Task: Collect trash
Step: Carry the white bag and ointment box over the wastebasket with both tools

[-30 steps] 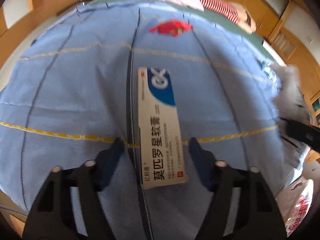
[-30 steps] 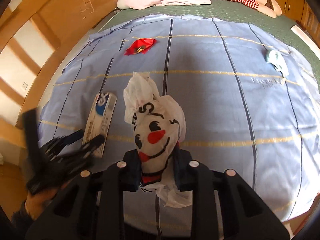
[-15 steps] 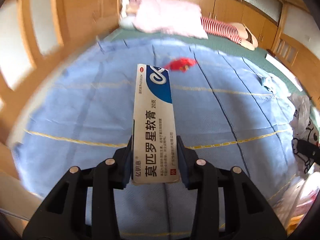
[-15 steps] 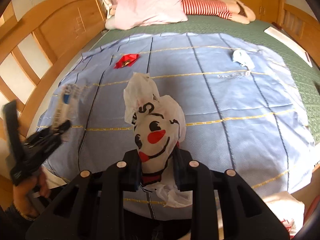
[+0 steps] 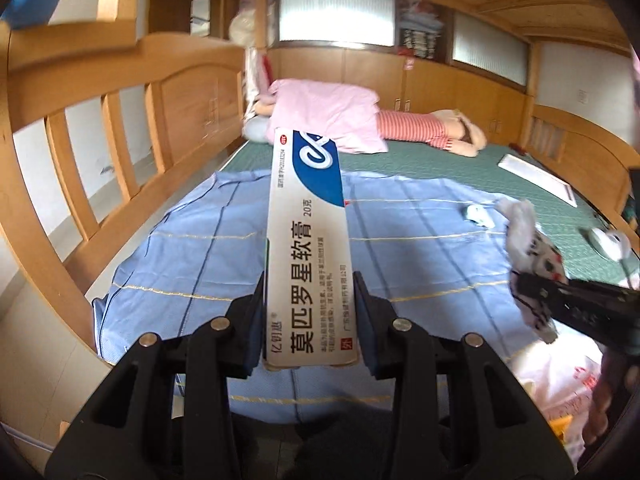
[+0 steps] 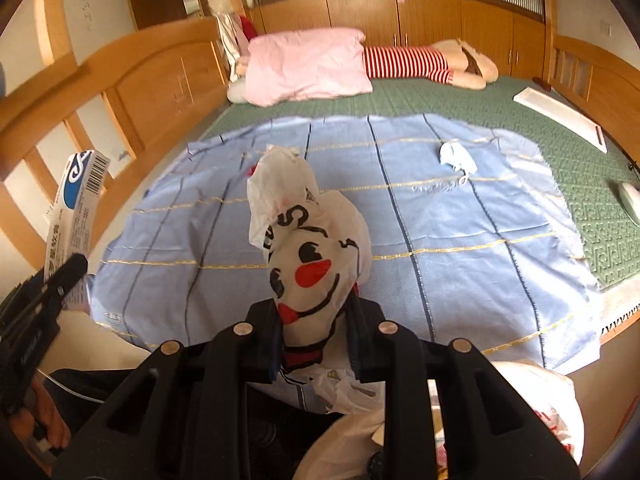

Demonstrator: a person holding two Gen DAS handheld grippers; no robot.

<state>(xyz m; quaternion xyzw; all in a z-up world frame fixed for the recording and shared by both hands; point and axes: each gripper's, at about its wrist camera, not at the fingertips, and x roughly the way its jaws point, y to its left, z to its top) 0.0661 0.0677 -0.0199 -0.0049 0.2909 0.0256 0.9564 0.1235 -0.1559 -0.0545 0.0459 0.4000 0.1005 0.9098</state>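
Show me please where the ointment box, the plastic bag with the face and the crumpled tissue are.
ointment box [image 5: 308, 264], left wrist view, printed front face.
plastic bag [image 6: 316, 264], right wrist view, red nose of the printed face.
crumpled tissue [image 6: 456, 158], right wrist view, its middle.

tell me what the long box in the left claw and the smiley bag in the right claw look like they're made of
Ointment box: apparently thin printed cardboard with a slightly glossy face, judging by its crisp straight edges and flat panels.
Smiley bag: thin white plastic film, crumpled, wrinkled and faintly shiny, printed in black and red.
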